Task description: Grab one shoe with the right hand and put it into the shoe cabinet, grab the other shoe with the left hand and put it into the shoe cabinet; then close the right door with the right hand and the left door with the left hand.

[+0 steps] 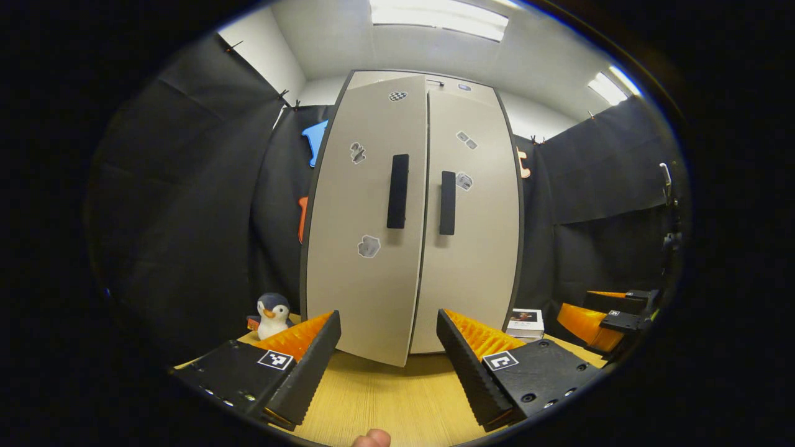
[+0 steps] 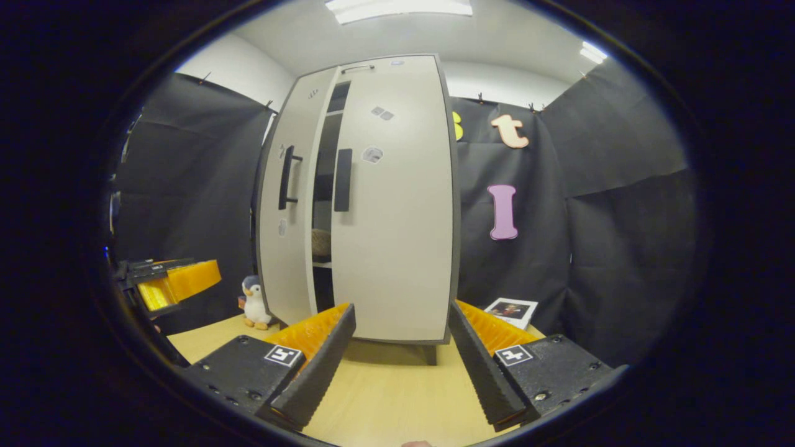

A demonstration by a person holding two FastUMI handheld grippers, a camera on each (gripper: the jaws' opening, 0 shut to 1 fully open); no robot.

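The tall beige shoe cabinet stands on the wooden table right in front of me. In the left gripper view its right door sits flush, while the left door hangs slightly ajar, its lower edge sticking out. My left gripper is open and holds nothing, a short way from that door. In the right gripper view the gap between the left door and the right door shows a tan shoe-like shape on an inner shelf. My right gripper is open, just before the right door.
A penguin plush stands at the cabinet's left foot. A small printed box lies at its right foot. The right gripper shows at the far right of the left gripper view, the left gripper at the far left of the right gripper view.
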